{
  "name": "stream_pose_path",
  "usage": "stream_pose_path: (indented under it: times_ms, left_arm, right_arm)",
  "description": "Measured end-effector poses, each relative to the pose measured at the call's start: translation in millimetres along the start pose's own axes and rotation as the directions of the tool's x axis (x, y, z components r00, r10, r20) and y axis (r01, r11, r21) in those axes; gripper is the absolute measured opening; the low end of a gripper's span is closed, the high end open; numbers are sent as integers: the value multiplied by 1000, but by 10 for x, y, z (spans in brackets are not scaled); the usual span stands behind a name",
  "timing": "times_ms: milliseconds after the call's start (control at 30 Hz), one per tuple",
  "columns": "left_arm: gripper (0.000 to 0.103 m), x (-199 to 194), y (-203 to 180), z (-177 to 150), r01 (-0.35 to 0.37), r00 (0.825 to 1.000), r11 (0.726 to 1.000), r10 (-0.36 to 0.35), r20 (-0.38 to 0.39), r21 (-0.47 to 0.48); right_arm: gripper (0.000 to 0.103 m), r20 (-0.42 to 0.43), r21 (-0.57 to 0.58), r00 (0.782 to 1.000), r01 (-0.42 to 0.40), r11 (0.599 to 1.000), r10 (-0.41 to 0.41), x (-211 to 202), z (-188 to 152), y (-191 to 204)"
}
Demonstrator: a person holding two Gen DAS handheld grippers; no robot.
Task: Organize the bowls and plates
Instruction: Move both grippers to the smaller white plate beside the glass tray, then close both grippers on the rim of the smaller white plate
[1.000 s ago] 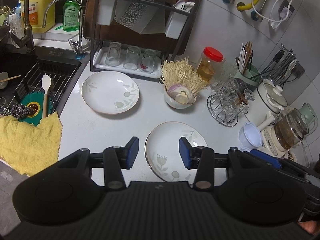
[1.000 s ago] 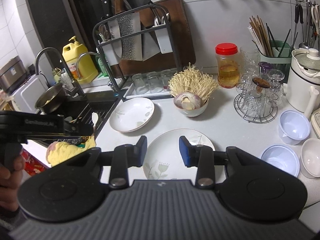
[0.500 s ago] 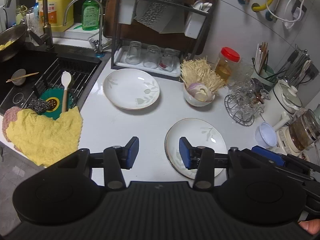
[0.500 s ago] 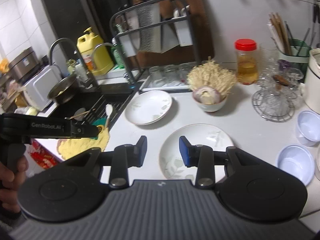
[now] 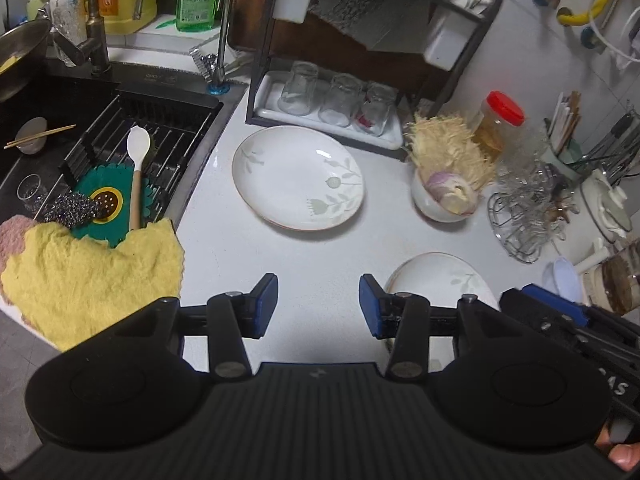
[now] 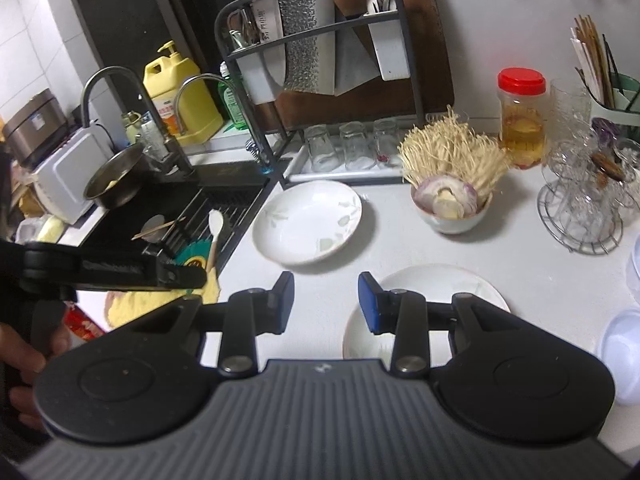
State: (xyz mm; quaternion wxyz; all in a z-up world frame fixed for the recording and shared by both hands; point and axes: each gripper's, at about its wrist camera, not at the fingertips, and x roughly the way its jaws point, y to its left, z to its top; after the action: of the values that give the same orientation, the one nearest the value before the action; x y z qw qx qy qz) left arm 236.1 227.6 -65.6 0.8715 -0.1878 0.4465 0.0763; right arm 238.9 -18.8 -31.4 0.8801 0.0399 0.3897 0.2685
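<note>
As both hand-held tools have swung leftward across the white countertop (image 5: 304,256) over the past second, the framing now favours the sink side, and the catalogue reads as follows.

Black sink (image 5: 100,128): drying rack inside, with a white spoon (image 5: 136,168), a steel scourer and a green sunflower mat; a yellow cloth (image 5: 88,276) drapes over its front edge.

Knife rack (image 6: 316,56): against the wall, three upturned glasses on its tray.

Far plate (image 5: 298,176): floral, empty, just in front of that tray. It now sits nearer the centre of the left view than before, so it looks the likelier next target.

Near plate (image 6: 436,280): same pattern, at the counter's front; formerly between the fingers of both views, now off to the right of them and partly hidden behind the right finger.

Bowl (image 6: 450,208): holds enoki mushrooms and onion, so not ready for stacking.

Pale bowls (image 6: 624,344): at the right margin, cut off.

Left gripper (image 5: 318,304): jaws apart, nothing between them, bare counter beyond.

Right gripper (image 6: 325,302): jaws apart, empty.

Nothing has yet been lifted; both plates lie separate.
</note>
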Motion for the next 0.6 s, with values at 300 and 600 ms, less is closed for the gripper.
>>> stream_pose_path:
  times_ms: [300, 600]
  left_arm:
    - [58, 653, 447, 586, 22, 999, 1000, -21, -30, 21]
    - [73, 1269, 786, 1011, 29, 997, 999, -27, -77, 35]
  right_arm:
    - [66, -41, 11, 999, 33, 999, -33, 648, 277, 126]
    - [75, -69, 91, 994, 86, 992, -79, 1239, 422, 87]
